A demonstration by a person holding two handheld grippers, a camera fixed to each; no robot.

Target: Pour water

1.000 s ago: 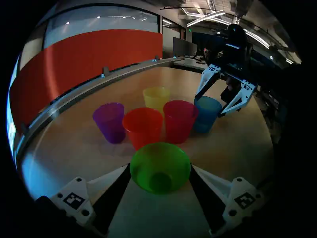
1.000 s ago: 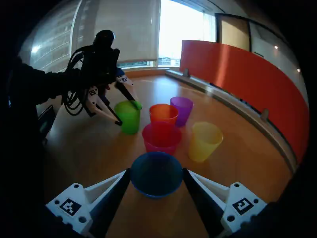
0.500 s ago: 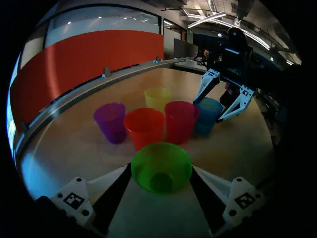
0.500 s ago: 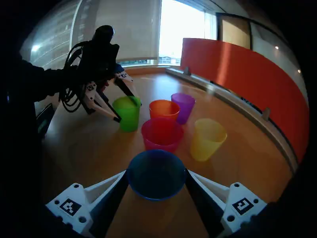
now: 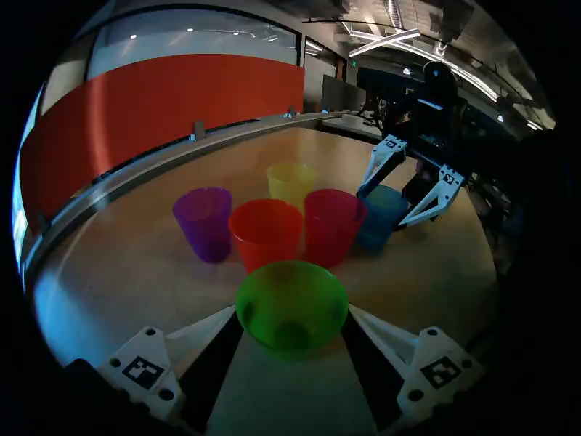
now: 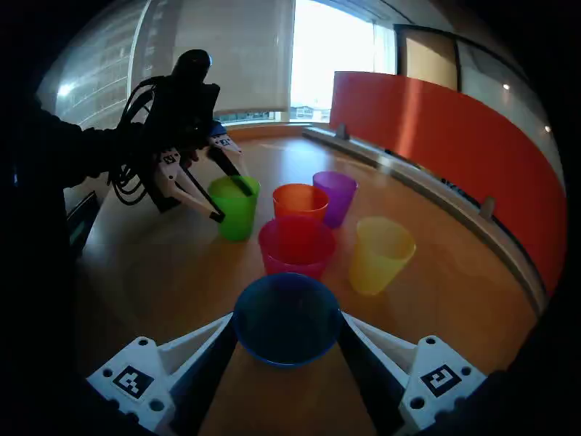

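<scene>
My left gripper [image 5: 293,323] is shut on a green cup [image 5: 293,309], held upright low over the wooden table [image 5: 131,276]. The right gripper view has that cup [image 6: 234,207] and the left gripper [image 6: 231,198] at the far left, held by a person's dark-sleeved hand. My right gripper [image 6: 287,330] is shut on a blue cup [image 6: 287,320], also upright. From the left gripper view, the blue cup [image 5: 381,214] sits between the right gripper's [image 5: 392,200] white fingers. I cannot tell whether either cup holds water.
Between the two held cups stand a red cup [image 6: 296,247], an orange cup [image 6: 300,200], a purple cup [image 6: 334,196] and a yellow cup [image 6: 379,254], close together. A long orange wall panel [image 6: 465,145] runs along the table's far rail. Bare wood surrounds the group.
Both grippers stay shut on their cups. The right gripper with the blue cup has crept slightly toward the cluster; the left gripper and green cup have shifted only a little.
</scene>
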